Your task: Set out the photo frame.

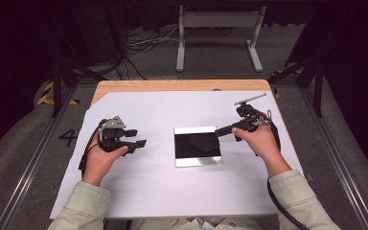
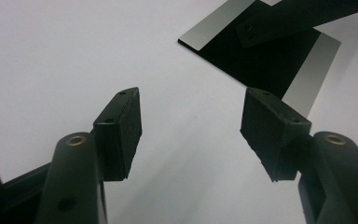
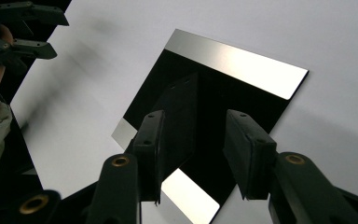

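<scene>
A square mirror-like plate (image 1: 197, 146), dark in the middle with bright silver strips along its far and near edges, lies flat in the centre of the white sheet. My right gripper (image 1: 219, 130) hovers over the plate's far right corner, open, nothing between its jaws. In the right gripper view the plate (image 3: 242, 70) lies under the right gripper (image 3: 194, 122) and mirrors it. My left gripper (image 1: 138, 138) is held left of the plate, apart from it, wide open and empty. The left gripper view shows the left gripper (image 2: 191, 109) over bare sheet, with the plate (image 2: 265, 65) and the right gripper's jaw beyond.
The white sheet (image 1: 148, 191) covers most of a wooden table (image 1: 172, 85). Beyond the table's far edge are a white metal stand (image 1: 218, 28) and loose cables (image 1: 143, 43) on the grey floor. The person's sleeves come in at the bottom.
</scene>
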`<action>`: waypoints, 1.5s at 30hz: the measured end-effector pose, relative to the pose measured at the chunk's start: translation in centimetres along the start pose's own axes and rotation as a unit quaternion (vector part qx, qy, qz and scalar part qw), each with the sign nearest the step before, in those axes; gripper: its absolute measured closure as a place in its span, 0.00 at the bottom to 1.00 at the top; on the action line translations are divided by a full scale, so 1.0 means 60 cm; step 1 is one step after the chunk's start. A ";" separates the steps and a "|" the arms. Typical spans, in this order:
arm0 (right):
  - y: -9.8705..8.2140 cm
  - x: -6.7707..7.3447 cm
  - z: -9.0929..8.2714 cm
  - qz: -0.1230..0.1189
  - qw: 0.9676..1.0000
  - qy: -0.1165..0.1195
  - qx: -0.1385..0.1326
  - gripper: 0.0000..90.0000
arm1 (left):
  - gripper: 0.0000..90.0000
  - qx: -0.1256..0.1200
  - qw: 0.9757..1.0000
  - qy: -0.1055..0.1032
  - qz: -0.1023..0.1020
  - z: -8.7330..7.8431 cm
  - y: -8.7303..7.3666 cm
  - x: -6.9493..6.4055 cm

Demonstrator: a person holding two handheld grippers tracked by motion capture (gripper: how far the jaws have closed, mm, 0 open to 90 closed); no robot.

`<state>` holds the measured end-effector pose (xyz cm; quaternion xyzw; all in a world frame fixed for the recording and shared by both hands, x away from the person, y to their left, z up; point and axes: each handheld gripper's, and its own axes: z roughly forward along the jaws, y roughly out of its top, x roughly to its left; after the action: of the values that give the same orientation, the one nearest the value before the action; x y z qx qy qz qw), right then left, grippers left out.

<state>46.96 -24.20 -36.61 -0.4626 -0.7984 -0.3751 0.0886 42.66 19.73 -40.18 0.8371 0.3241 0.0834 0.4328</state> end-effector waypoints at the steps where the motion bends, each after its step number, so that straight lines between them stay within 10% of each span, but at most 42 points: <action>1: 0.000 -0.001 0.004 0.006 1.000 0.002 0.005 0.66 | 0.43 0.000 1.000 0.000 0.000 0.000 0.000 0.000; 9: -0.005 -0.009 0.024 0.071 0.997 0.030 0.027 0.69 | 0.43 0.005 1.000 0.001 -0.001 0.001 -0.001 0.000; 45: -0.011 0.001 0.061 0.075 0.995 0.048 0.048 0.70 | 0.43 0.008 1.000 0.004 0.006 0.004 -0.001 0.001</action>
<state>47.13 -21.83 -39.51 -0.4983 -0.7731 -0.3503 0.1765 42.74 19.64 -40.38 0.8422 0.3213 0.0869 0.4241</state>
